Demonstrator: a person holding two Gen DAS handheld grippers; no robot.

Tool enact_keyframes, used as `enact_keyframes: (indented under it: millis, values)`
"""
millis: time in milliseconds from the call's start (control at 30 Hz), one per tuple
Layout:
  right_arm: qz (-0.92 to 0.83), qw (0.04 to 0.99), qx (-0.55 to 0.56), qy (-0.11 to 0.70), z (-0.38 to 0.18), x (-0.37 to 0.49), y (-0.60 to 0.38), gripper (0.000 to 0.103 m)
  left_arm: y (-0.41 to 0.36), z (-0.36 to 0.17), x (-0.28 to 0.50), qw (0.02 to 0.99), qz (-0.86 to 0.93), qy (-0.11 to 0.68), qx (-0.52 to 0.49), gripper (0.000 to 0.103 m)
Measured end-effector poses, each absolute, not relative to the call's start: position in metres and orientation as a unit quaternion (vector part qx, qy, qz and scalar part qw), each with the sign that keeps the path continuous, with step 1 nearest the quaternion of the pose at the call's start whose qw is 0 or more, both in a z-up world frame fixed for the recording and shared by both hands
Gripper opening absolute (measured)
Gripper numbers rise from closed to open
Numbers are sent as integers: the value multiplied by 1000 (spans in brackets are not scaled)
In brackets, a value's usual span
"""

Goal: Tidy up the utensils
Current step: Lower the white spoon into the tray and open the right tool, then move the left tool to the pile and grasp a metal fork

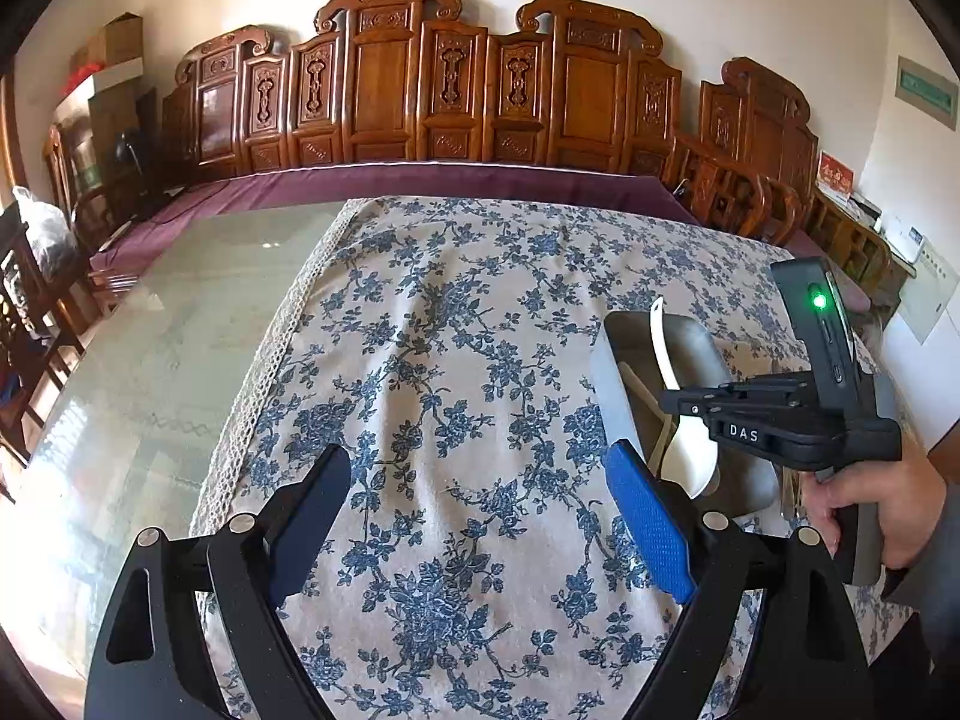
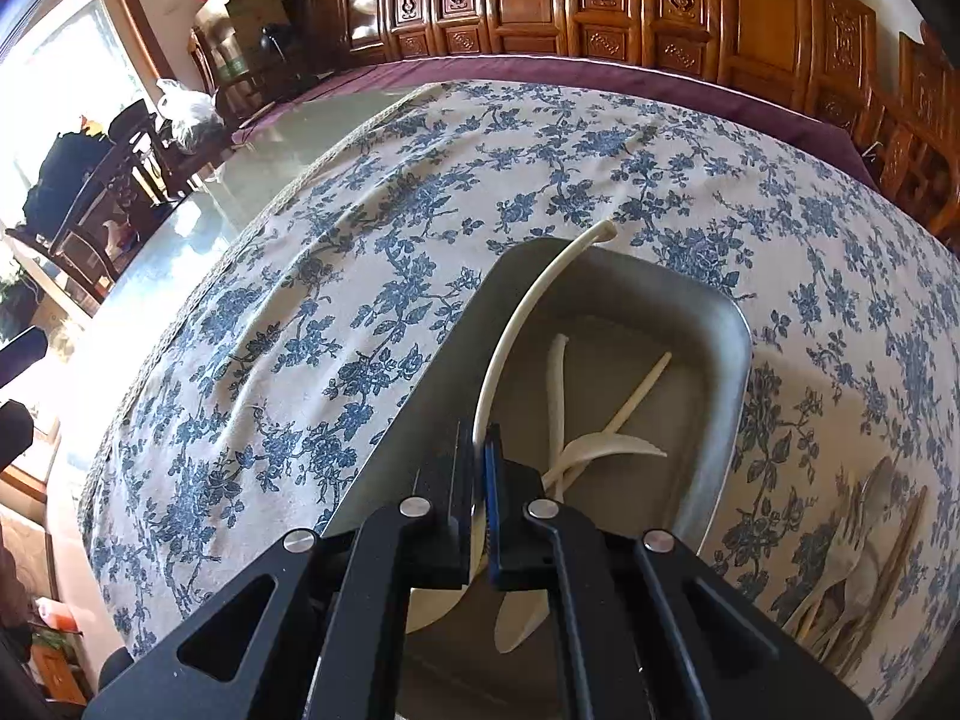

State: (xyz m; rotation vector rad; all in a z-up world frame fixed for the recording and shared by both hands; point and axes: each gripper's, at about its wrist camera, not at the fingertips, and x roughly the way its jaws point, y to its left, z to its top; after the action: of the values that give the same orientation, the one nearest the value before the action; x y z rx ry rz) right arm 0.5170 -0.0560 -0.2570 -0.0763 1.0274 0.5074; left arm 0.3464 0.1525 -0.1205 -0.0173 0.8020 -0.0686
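My right gripper (image 2: 478, 441) is shut on the long curved handle of a white serving spoon (image 2: 528, 312). It holds the spoon over a metal tray (image 2: 741, 336); the spoon's bowl sits below the fingers and its handle tip reaches past the tray's far rim. Inside the tray lie another white spoon (image 2: 606, 447) and a pale chopstick (image 2: 639, 393). In the left wrist view the right gripper (image 1: 669, 403) and the white spoon (image 1: 663, 348) hang above the tray (image 1: 612, 372). My left gripper (image 1: 480, 516) stands open over bare floral cloth, left of the tray, nothing between its fingers.
Several wooden utensils, a fork (image 2: 831, 570) among them, lie on the cloth right of the tray. The floral tablecloth (image 1: 450, 330) covers part of a glass-topped table (image 1: 180, 330). Carved wooden chairs (image 1: 390, 78) line the far side. A hand (image 1: 870, 510) grips the right tool.
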Motion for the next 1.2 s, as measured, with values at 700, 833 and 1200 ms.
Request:
enact_keyframes:
  millis: [700,833,1200]
  values:
    - [248,866,-6,434,-211,482,-120,14,97,-109,332,921,-66,383,18,83]
    - [218,878,0,425,-200,455,-178,32,74,-110,329,921,-88,380,17,83]
    - [130,890,29,436,-219,394,-324,53,-31,-142,351,889,-179,421,32,59]
